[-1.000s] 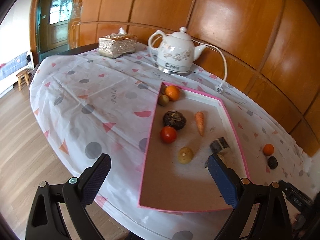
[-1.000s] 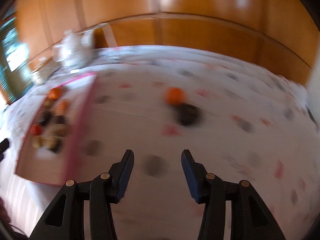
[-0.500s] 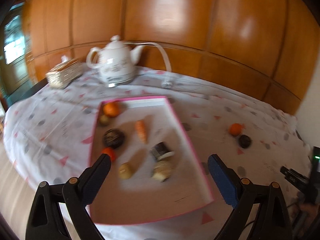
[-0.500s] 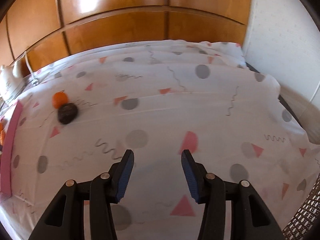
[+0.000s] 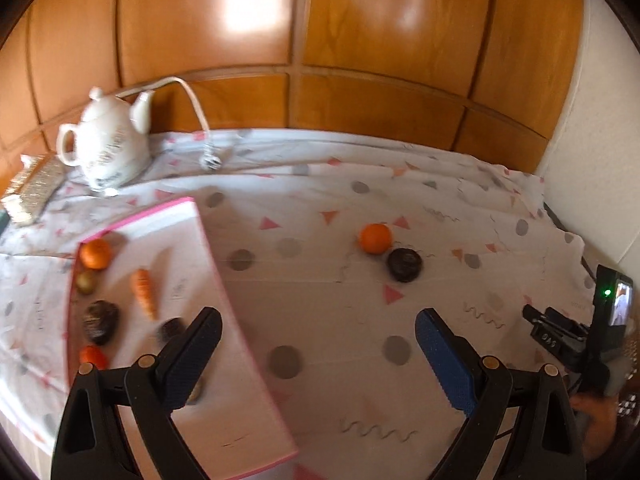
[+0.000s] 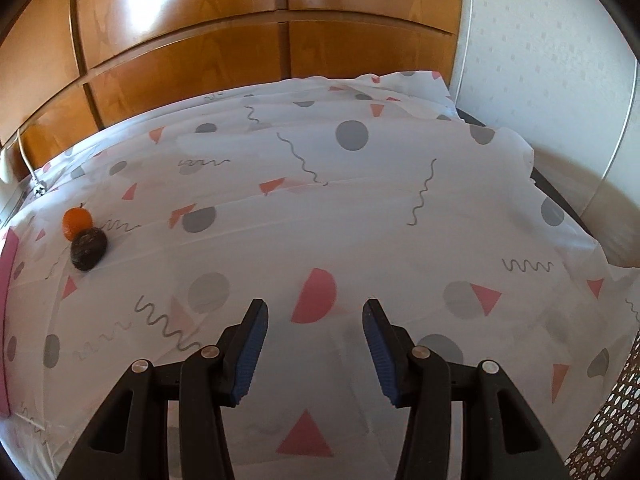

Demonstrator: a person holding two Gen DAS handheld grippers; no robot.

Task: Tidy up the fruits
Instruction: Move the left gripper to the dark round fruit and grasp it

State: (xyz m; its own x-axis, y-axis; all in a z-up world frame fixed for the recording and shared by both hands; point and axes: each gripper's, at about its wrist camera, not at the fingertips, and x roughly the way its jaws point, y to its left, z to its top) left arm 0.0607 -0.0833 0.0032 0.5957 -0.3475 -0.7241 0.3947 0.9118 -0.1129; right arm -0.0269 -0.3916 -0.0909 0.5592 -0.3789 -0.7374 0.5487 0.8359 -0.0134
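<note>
A pink-rimmed tray point(image 5: 224, 280) lies on the left of the table and holds an orange point(image 5: 95, 254), a carrot point(image 5: 144, 286), a dark fruit point(image 5: 100, 320), a red fruit point(image 5: 93, 356) and several other pieces. A loose orange point(image 5: 375, 238) and a dark round fruit point(image 5: 404, 265) touch each other on the tablecloth to the tray's right; they also show at the left of the right wrist view, orange point(image 6: 77, 219) and dark fruit point(image 6: 88, 249). My left gripper point(image 5: 318, 344) is open and empty above the tray's right rim. My right gripper point(image 6: 314, 344) is open and empty over bare cloth.
A white teapot point(image 5: 106, 148) with a cord and plug point(image 5: 211, 162) stands at the back left beside a patterned box point(image 5: 34, 188). Wooden panelling runs behind the table, a white wall on the right. The other handheld device point(image 5: 592, 332) shows at right.
The left view has swung right, from the tray towards the loose orange and dark fruit. The right view has swung right, leaving those two fruits at its left edge. Both grippers stay open.
</note>
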